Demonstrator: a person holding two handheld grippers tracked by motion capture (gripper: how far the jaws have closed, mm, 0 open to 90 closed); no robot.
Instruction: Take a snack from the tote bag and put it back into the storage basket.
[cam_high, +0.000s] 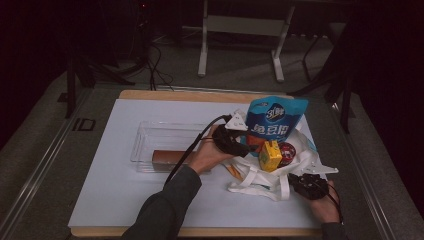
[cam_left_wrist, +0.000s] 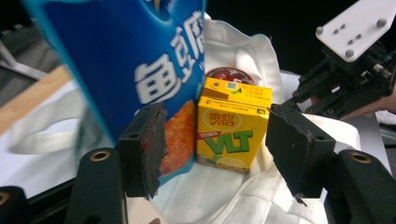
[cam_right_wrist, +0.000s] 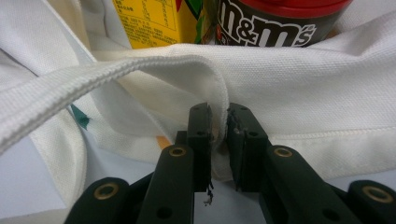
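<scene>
**Right gripper pinches the bag's edge; left gripper spread by the blue pouch**

High view: a white tote bag (cam_high: 260, 180) lies on the white table (cam_high: 125, 200), right of a clear tray (cam_high: 145, 135) with a brown bar (cam_high: 167, 157) at its near side. A blue pouch (cam_high: 276, 120) stands up out of the bag, with a yellow carton (cam_high: 270, 155) and a red-lidded jar (cam_high: 287, 150) beside it. The left gripper (cam_high: 245, 145) sits at the pouch's foot; the right gripper (cam_high: 300, 182) is at the bag's near right edge.

Left gripper view: the jaws stand apart, nothing pressed between them. The pouch (cam_left_wrist: 126, 60) hangs just past the left jaw, the carton (cam_left_wrist: 231, 128) stands upright in the gap beyond, and the jar (cam_left_wrist: 226, 74) peeks behind it.

Right gripper view: the right gripper (cam_right_wrist: 219, 126) is clenched on a fold of the bag (cam_right_wrist: 299, 88). A handle strap (cam_right_wrist: 93, 79) arcs across, with the carton (cam_right_wrist: 149, 23) and jar (cam_right_wrist: 271, 23) behind.
</scene>
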